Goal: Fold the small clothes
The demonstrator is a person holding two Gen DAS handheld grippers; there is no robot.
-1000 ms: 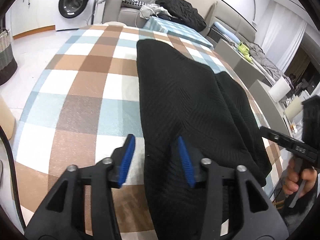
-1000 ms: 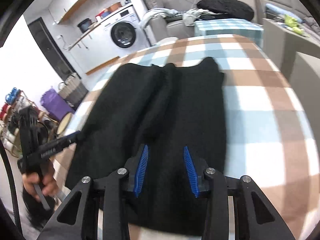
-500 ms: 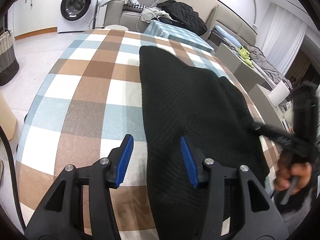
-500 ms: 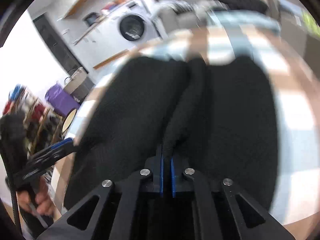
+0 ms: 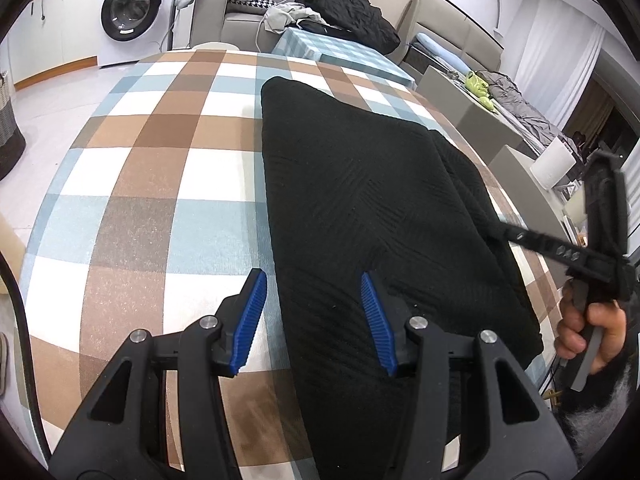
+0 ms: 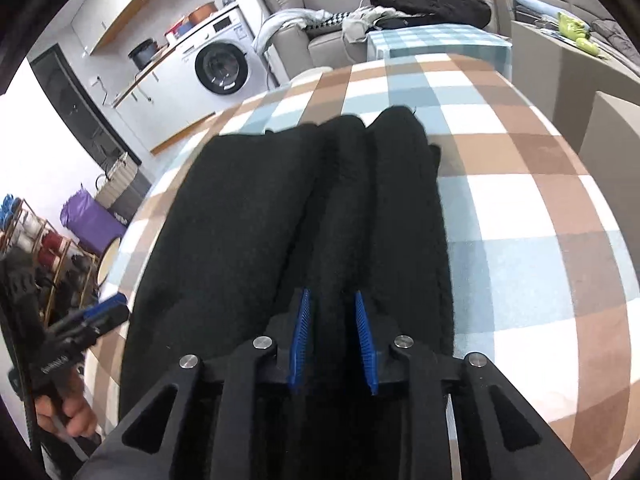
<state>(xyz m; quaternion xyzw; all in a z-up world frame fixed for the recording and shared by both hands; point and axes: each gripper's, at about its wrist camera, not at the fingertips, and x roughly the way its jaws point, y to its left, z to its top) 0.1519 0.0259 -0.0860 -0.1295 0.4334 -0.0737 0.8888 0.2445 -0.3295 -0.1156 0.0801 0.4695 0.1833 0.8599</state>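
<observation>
Garment, black knit, flat on checked worktop. Left tool half open, straddling its edge; right tool just reopening around a ridge.

Checkered table with brown, blue, white squares; black knit garment flat on it, stretching ahead from jaws.

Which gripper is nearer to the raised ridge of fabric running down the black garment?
Right. The right gripper straddles the ridge of the black garment, its jaws having just opened. The left gripper sits open over the garment's opposite edge.
</observation>
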